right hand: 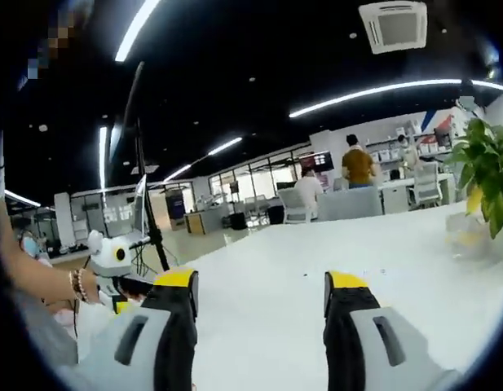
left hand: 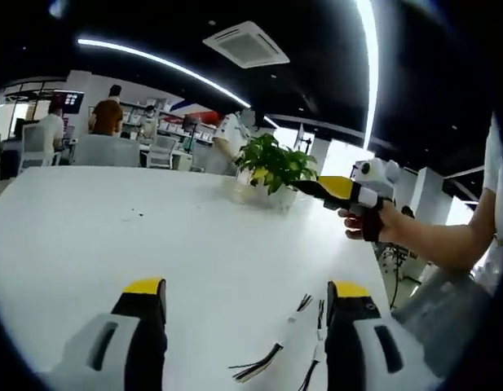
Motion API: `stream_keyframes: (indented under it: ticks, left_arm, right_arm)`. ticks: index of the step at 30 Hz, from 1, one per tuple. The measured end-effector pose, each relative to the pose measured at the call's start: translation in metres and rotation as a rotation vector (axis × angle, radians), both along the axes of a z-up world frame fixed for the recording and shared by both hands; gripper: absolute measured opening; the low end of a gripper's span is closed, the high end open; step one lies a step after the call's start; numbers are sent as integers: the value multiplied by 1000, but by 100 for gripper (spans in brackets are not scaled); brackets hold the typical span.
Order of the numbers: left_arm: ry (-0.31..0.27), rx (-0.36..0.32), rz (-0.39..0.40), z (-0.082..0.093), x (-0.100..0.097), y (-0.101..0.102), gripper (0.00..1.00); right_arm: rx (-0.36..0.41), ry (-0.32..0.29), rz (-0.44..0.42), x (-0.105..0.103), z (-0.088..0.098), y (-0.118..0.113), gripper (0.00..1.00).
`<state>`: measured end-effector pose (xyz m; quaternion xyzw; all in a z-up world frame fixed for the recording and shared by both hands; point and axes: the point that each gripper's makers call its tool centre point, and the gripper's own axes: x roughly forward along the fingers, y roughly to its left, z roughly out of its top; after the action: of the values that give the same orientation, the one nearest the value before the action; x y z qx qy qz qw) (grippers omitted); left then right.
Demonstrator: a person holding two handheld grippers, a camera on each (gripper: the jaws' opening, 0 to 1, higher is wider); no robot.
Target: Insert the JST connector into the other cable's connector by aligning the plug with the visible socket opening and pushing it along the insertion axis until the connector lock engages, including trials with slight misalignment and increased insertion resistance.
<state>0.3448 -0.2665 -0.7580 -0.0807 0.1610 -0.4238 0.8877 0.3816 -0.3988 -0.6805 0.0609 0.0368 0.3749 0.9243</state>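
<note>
Left gripper view first. What do you have?

— I see my left tool (left hand: 246,295) with its jaws spread wide and nothing between them, held above the white tabletop (left hand: 153,236). The cables (left hand: 288,350) lie loose on the tabletop between the jaw tips and a little toward the right one: thin dark-and-white leads, scattered, with small connectors at their ends that I cannot make out clearly.

— And the other tool?

— My right tool (left hand: 312,186) comes in from the right of that view, held in a hand (left hand: 367,221) just in front of a potted plant (left hand: 271,163). From there I cannot tell how its jaws stand.

— Right gripper view?

— There the right tool (right hand: 260,289) has its jaws wide apart and empty over the tabletop (right hand: 316,252). The left tool (right hand: 112,257) shows at the left, gripped by a hand (right hand: 92,285). The potted plant (right hand: 483,175) sits at the right edge.
</note>
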Motion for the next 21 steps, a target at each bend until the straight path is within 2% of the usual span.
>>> stream_keyframes:
  ticks: [2,3,5,7,10,13,15,19,21]
  left_arm:
    - [-19,-3,-54,-3,-4,-6,75]
    - [-3,2,-79,-7,-6,-8,74]
    - [21,-6,-88,-12,-6,-8,73]
    - [21,-8,-110,-15,-8,-10,72]
    - [56,14,-170,-28,-19,-14,65]
    - [74,55,-218,-41,-27,-19,60]
    - [99,89,-241,-50,-31,-22,55]
    - [99,122,-272,-60,-37,-35,49]
    - [95,148,-303,-66,-42,-40,45]
  right_arm:
    - [-78,-31,89,-7,-10,11,59]
    - [-115,-35,124,-10,-15,16,57]
    - [-186,-9,198,-18,-32,24,57]
    - [-249,11,266,-25,-49,31,60]
    - [-347,31,398,-43,-72,39,56]
    - [-396,105,448,-55,-94,40,52]
    - [-450,131,454,-60,-109,36,50]
    - [-531,188,506,-74,-134,34,45]
    - [-526,203,519,-78,-138,36,41]
